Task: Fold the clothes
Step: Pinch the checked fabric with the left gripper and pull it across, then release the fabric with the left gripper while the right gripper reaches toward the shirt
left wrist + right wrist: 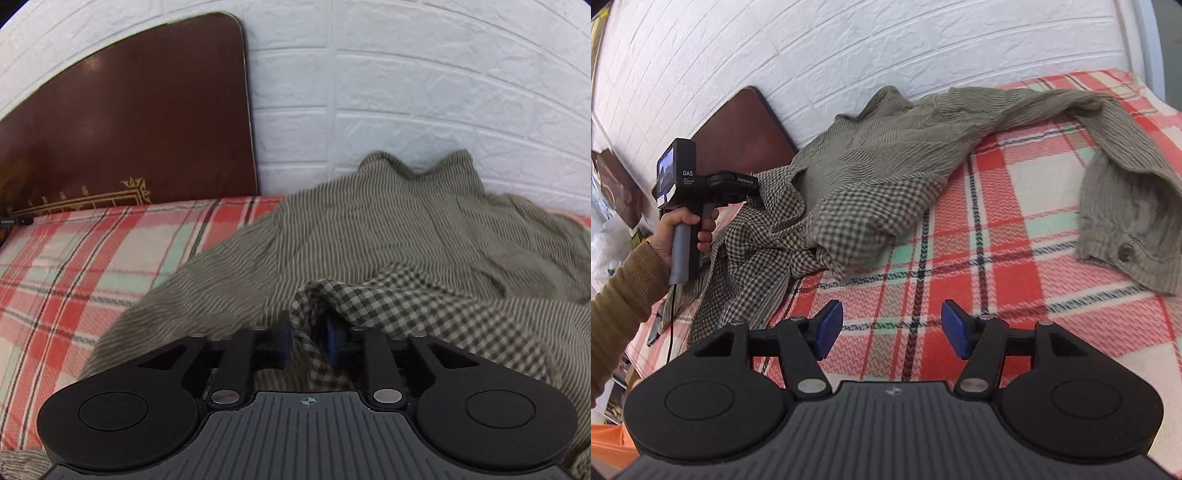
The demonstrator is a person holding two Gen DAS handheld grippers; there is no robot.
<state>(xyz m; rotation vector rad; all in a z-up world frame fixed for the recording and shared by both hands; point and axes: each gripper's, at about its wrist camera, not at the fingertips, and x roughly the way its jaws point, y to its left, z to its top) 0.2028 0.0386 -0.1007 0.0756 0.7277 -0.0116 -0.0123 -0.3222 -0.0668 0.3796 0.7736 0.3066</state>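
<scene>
Shirt [369, 236] fold between left claw [308, 341] pads

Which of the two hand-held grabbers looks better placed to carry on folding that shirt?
Probably left: the left gripper already has shirt fabric between its fingers; the right gripper hangs open over bare blanket.

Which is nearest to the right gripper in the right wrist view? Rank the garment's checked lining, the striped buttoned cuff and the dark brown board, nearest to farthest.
From the right gripper:
1. Checked lining, just ahead and left, on the plaid blanket.
2. Striped buttoned cuff, off to the right.
3. Dark brown board, far left, leaning on the white wall.
</scene>
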